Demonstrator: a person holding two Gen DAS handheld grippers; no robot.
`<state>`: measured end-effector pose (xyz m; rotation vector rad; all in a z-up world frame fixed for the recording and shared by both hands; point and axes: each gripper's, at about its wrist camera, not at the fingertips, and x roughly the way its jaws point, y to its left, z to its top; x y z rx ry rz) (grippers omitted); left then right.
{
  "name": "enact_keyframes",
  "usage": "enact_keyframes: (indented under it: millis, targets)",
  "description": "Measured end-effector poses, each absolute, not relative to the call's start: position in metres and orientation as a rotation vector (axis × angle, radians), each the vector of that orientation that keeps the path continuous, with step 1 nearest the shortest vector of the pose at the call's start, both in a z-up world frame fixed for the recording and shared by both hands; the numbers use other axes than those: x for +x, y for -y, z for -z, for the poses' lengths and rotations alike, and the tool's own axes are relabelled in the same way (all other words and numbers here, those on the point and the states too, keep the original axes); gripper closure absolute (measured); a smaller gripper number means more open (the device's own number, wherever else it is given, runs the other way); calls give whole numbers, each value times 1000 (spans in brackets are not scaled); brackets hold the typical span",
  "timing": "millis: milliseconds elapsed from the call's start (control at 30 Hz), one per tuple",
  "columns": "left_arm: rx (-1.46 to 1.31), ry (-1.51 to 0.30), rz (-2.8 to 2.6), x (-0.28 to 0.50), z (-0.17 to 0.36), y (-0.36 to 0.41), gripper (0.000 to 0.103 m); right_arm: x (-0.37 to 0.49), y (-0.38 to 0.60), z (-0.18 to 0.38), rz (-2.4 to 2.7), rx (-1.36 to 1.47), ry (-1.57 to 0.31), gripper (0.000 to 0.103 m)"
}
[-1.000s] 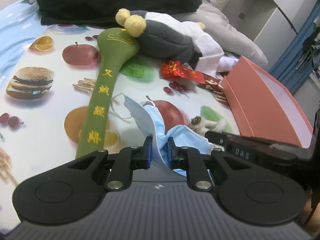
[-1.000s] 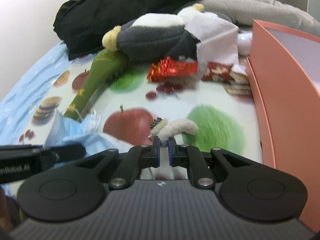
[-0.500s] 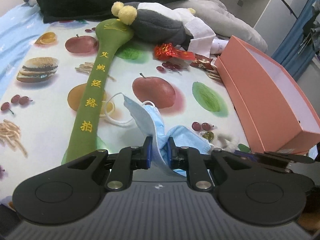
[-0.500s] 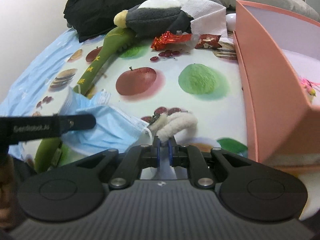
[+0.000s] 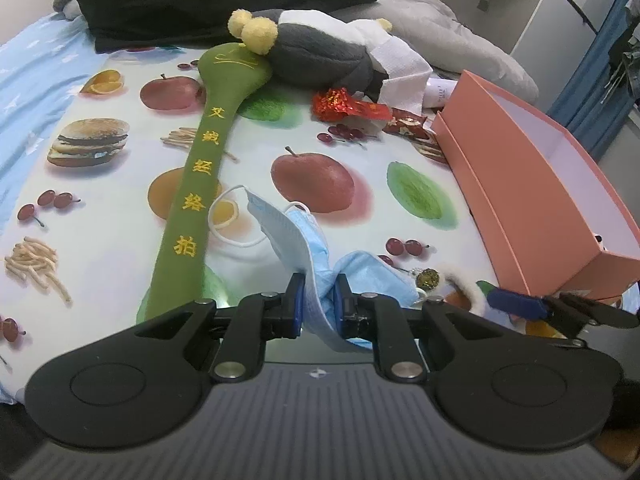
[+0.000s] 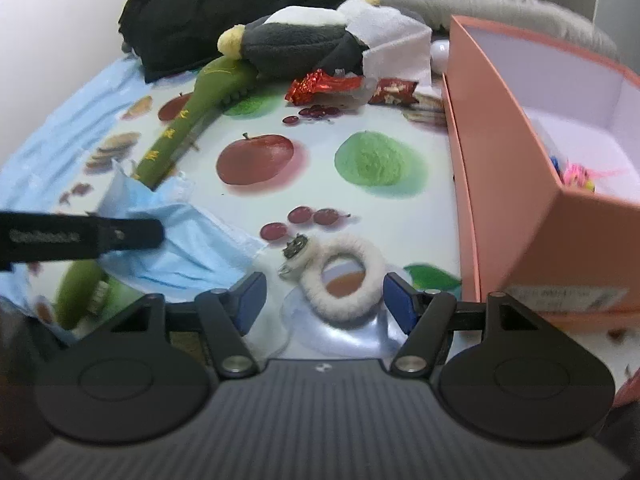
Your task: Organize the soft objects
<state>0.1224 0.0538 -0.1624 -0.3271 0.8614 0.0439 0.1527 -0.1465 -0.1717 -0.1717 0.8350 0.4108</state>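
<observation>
pinching pleated blue mask (image 5: 304, 248), fluffy ring (image 6: 344, 276) loose

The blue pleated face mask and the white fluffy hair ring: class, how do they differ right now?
The blue pleated face mask is pinched in the left gripper; the white fluffy hair ring lies free on the cloth between the opening jaws of the right gripper. The mask is crumpled sheet; the ring a closed loop. Both are soft.

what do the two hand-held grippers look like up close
Both match. The left hand-held gripper and right hand-held gripper have matte black linkage arms with silver pivot screws, blue finger pads, round black discs on either side, and a ribbed grey body bearing a small logo.
</observation>
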Motion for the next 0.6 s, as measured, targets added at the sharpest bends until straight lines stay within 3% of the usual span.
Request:
enact_keyframes:
  millis: [200,400,600]
  targets:
    - [-327,-875,-45,126,166,-58,85,162,141,182,-412,-218,-829,37]
    - [-299,-881,-55,126,169,-60,85,160,147,188,-431,-193,-860,49]
    - [-290,-884,-65,126,169,-64,85,153,147,186,-462,-216,-851,76]
